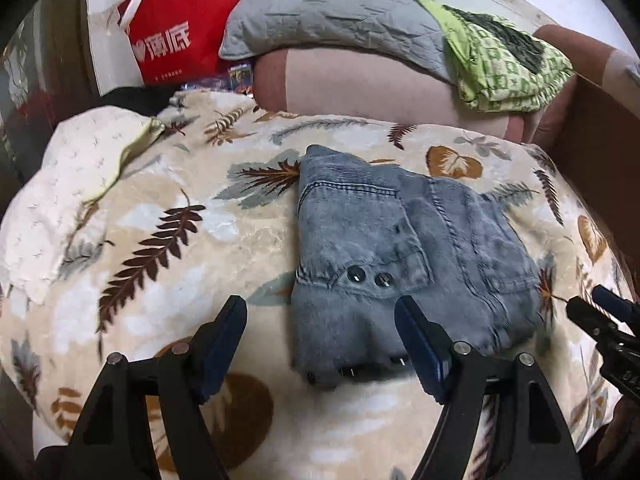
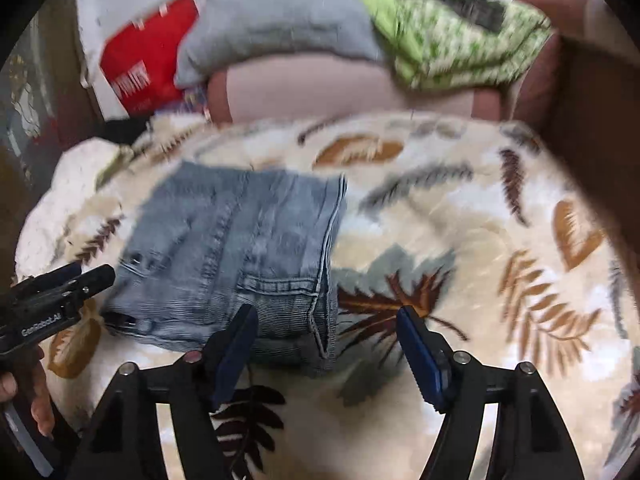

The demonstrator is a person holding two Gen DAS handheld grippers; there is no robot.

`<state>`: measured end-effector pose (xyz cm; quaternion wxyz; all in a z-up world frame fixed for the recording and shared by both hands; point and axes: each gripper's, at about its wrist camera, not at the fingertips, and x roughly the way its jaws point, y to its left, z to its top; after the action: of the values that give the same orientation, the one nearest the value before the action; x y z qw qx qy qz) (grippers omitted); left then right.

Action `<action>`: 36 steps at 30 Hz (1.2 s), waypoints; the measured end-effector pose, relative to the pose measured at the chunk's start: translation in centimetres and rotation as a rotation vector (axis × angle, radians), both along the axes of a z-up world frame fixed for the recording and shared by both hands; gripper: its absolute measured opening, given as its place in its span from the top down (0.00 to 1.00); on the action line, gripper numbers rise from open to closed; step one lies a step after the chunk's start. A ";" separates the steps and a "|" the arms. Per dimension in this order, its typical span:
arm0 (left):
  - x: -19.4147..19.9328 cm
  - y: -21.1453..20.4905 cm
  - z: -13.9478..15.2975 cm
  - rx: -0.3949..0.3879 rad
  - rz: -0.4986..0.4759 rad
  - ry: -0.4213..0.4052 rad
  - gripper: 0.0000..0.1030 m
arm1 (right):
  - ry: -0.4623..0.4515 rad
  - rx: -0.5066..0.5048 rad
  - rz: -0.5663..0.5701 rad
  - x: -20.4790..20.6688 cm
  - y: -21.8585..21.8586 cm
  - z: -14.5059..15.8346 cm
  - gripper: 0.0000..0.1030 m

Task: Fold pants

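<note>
Faded blue denim pants (image 1: pixel 404 248) lie folded into a compact bundle on a leaf-print blanket (image 1: pixel 168 248). Two metal buttons show on the near part. My left gripper (image 1: pixel 320 312) is open and empty, its fingers straddling the near left edge of the bundle just above it. The right gripper shows at the right edge of the left wrist view (image 1: pixel 600 312). In the blurred right wrist view the pants (image 2: pixel 240 248) lie left of centre. My right gripper (image 2: pixel 326 328) is open and empty over the bundle's near right corner. The left gripper shows at the left edge (image 2: pixel 60 292).
Behind the blanket sit a pink cushion (image 1: pixel 360 84), a grey pillow (image 1: pixel 332 12), a green patterned cloth (image 1: pixel 504 64) and a red bag (image 1: pixel 180 36). A white quilt (image 1: pixel 60 184) bunches at the left. A brown board (image 1: pixel 600 152) stands at the right.
</note>
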<state>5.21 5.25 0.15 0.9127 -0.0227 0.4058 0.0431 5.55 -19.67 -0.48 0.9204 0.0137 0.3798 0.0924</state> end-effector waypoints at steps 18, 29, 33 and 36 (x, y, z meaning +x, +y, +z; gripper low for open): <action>-5.7 -3.0 1.1 0.050 -0.001 -0.003 0.25 | -0.036 -0.021 -0.011 -6.8 0.0 -1.0 0.22; -5.5 -2.7 1.3 0.036 -0.013 -0.009 0.23 | -0.061 -0.042 -0.007 -7.1 0.5 -0.1 0.20; -5.2 -2.7 1.1 0.011 -0.013 -0.008 0.23 | -0.055 -0.056 -0.006 -6.8 0.9 -0.2 0.19; -4.6 -2.5 0.9 -0.020 -0.013 0.013 0.17 | -0.048 -0.066 0.000 -6.7 1.1 -0.3 0.19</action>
<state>0.64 2.74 1.05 0.9100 -0.0289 0.4124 0.0330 -1.10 -18.59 -0.74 0.9292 -0.0188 0.3604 0.0802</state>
